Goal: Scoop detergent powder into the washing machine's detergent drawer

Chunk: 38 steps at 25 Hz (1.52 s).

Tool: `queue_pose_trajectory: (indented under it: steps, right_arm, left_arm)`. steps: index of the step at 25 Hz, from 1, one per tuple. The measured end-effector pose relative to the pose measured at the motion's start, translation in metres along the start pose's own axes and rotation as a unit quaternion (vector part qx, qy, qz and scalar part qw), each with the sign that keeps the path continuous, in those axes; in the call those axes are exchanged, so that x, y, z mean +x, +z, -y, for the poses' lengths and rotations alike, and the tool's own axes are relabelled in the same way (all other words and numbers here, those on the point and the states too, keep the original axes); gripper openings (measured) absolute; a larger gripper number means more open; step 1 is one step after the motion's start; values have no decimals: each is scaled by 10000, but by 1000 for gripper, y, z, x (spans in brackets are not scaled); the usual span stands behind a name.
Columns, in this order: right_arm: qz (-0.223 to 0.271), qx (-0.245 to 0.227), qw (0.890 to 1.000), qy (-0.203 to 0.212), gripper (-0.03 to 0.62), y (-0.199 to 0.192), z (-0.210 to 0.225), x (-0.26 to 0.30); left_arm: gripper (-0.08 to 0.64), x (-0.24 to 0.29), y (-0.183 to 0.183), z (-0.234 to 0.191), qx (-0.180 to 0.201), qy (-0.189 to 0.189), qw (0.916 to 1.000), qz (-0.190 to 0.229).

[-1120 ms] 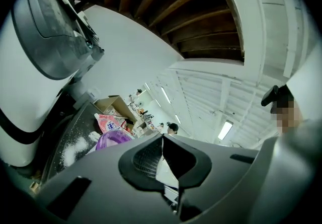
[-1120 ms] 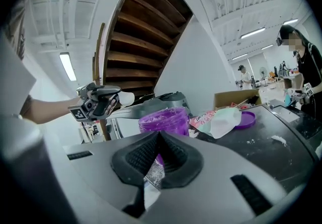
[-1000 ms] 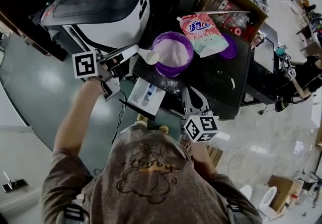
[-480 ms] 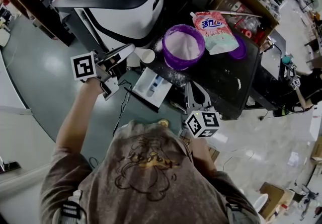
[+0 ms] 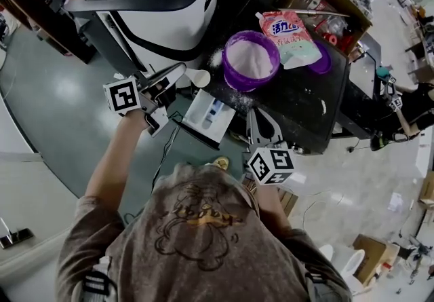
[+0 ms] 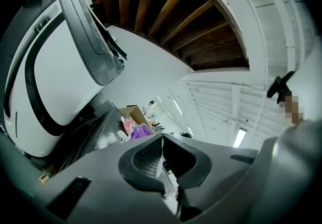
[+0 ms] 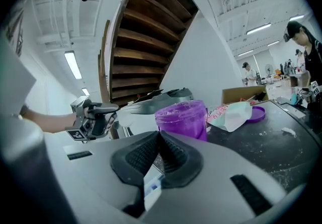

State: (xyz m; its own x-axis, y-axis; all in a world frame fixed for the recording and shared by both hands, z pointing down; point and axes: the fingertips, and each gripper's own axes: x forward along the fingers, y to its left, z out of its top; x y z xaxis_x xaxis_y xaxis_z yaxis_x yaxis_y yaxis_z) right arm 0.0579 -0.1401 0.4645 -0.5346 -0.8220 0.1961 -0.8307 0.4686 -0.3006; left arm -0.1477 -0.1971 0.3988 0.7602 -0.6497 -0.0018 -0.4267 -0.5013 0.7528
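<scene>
Head view: washing machine at 11 o'clock, powder tub at 1, open detergent drawer near centre, small scoop at 12 clamped by its handle in left gripper, likely light, stiff, spill-prone; right gripper closed, empty.

Dark table dusted with powder
A purple tub was set at eleven o'clock, a detergent pouch at twelve, a lid at two.
</scene>
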Motion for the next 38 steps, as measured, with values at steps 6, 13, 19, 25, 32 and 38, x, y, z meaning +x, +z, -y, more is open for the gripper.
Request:
queue_pose_trajectory:
  steps: [6, 13, 19, 25, 32, 38]
  right_arm:
    - [-6, 15, 9999, -171, 2, -6, 3, -6]
    - [21, 19, 9994, -357, 2, -7, 9, -14]
    - [22, 35, 9987, -506, 2, -9, 14, -24]
    - [2, 30, 9983, -587, 2, -9, 14, -29]
    - [-22, 6, 9978, -670, 2, -12, 16, -38]
    - [-35, 3, 9977, -671, 2, -13, 15, -41]
  left_arm:
    - [23, 13, -18, -18, -14, -90, 9998, -183]
    - [23, 22, -34, -33, 37, -181, 9995, -266]
    - [23, 23, -57, -53, -150, -54, 9992, -378]
    - [23, 21, -75, -74, -255, 231, 9980, -524]
    - [23, 16, -90, -90, 72, 498, 9968, -621]
    - [23, 10, -104, -96, 423, 763, 9936, -716]
